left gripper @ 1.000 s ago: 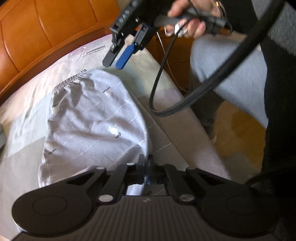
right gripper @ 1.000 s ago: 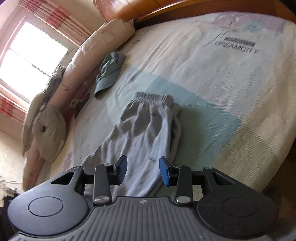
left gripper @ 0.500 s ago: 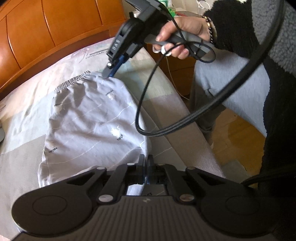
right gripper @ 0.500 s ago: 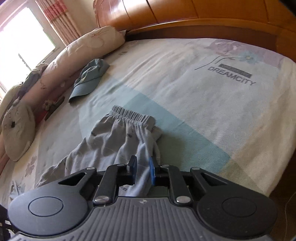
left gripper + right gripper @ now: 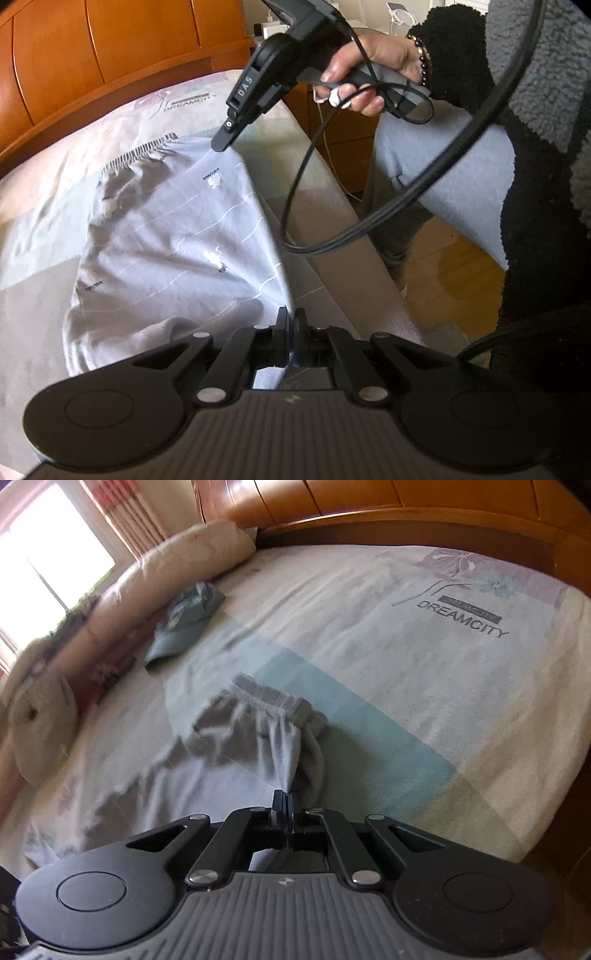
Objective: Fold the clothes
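Observation:
Grey printed trousers [image 5: 173, 236] lie on the bed, their elastic waistband [image 5: 136, 155] toward the wooden headboard. My left gripper [image 5: 291, 317] is shut on the near edge of the trousers, close to the bed's side. In the left wrist view, my right gripper [image 5: 218, 146] comes down from above with its tip on the cloth just below the waistband. In the right wrist view the right gripper [image 5: 286, 799] is shut on a pinched ridge of the trousers [image 5: 258, 738], which rises toward the jaws. The waistband [image 5: 273, 698] lies just beyond.
The bed sheet [image 5: 424, 657] spreads wide to the right, bounded by the orange wooden headboard [image 5: 443, 513]. A blue-green cap [image 5: 184, 627] and long pillows [image 5: 155, 565] lie at the far side. A person's hand [image 5: 369, 70] holds the right gripper; a black cable [image 5: 388, 206] loops beside the bed edge.
The right gripper came down from above the bed onto the trousers near the waistband and shut on the cloth, pulling up a ridge. The left gripper kept its hold.

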`<state>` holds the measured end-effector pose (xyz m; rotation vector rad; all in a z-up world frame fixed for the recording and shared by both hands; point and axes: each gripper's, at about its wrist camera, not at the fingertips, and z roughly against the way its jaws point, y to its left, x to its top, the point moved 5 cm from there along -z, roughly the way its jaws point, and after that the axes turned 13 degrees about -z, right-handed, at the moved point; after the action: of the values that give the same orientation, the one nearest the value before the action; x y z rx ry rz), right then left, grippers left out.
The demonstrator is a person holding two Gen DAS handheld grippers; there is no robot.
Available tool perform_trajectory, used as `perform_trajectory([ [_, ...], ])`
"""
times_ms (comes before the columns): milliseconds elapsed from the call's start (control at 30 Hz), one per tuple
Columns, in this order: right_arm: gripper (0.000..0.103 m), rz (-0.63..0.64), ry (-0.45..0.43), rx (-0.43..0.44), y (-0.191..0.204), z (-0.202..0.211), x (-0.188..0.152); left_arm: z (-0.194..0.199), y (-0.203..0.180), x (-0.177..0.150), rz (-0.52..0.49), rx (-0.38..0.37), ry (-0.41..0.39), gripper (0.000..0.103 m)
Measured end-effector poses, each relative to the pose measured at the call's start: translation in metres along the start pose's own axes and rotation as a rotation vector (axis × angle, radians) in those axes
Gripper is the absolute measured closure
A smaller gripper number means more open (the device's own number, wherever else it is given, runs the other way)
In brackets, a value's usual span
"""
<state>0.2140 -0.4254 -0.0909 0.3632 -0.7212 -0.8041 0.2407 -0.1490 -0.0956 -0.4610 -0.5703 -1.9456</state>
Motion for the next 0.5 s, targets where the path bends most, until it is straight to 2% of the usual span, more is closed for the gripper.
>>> perform_trajectory([
  [100,0.101,-0.023,0.017,-0.009,-0.008,-0.003,-0.003,-0.005,-0.001,-0.002,0.013,-0.031,0.006,0.103],
  [200,0.101,-0.024,0.036,-0.009,-0.009,-0.002,-0.005,-0.003,0.003,-0.004,0.018,-0.022,0.014,0.1],
  [267,0.094,-0.034,0.04,0.004,-0.009,0.002,-0.002,0.002,0.008,-0.004,0.033,-0.009,0.01,0.097],
  [300,0.093,-0.036,0.023,0.024,-0.008,0.006,0.003,0.007,0.012,-0.003,0.05,0.0,0.001,0.095],
  [400,0.083,-0.036,-0.014,0.061,-0.005,0.015,0.019,0.025,0.023,-0.006,0.116,0.01,-0.02,0.091],
  [500,0.071,-0.052,0.024,0.102,-0.011,0.002,0.033,0.042,0.03,-0.017,0.186,0.027,-0.013,0.085],
])
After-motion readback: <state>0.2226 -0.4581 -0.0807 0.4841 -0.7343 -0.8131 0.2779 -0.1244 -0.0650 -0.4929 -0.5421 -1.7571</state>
